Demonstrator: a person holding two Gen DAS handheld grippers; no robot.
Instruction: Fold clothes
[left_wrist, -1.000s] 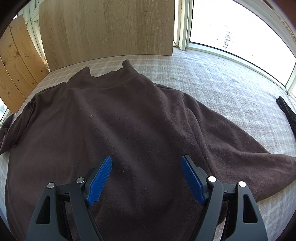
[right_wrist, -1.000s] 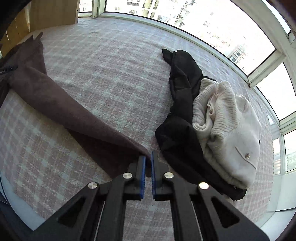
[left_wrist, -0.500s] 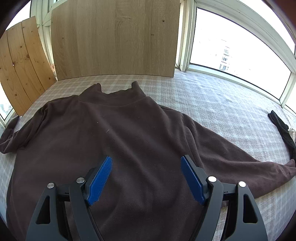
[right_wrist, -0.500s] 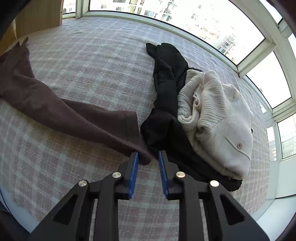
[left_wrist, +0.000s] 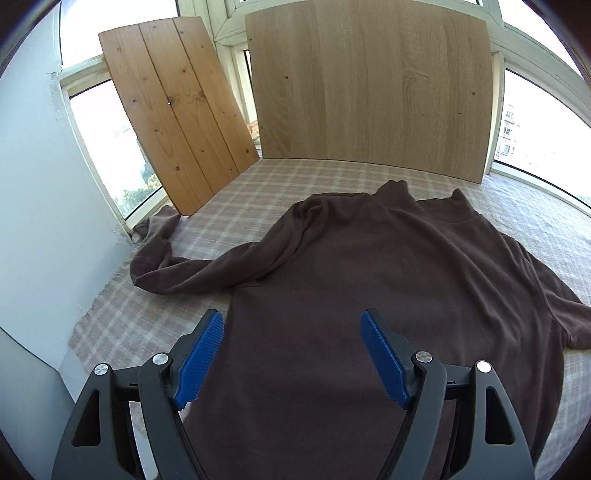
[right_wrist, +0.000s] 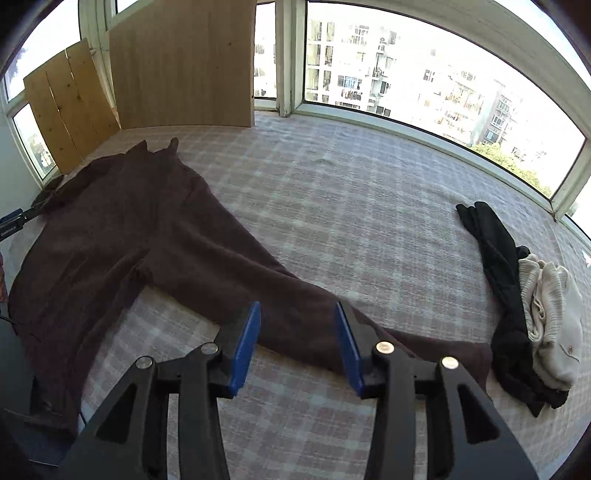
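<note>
One brown fleece pullover (left_wrist: 388, 280) lies flat on the checked cloth (right_wrist: 369, 192), sleeves spread to both sides. The right gripper (right_wrist: 297, 334) has just been opening above the right sleeve (right_wrist: 258, 291) and grips nothing; the left gripper (left_wrist: 291, 350) hovers wide open over the body. I think each sleeve should be pinched near its cuff and folded across the chest.

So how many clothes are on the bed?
3: a brown sweater spread flat at the left, and a black garment with a cream knit sweater lying on it at the right edge. The pile might hide more.
</note>
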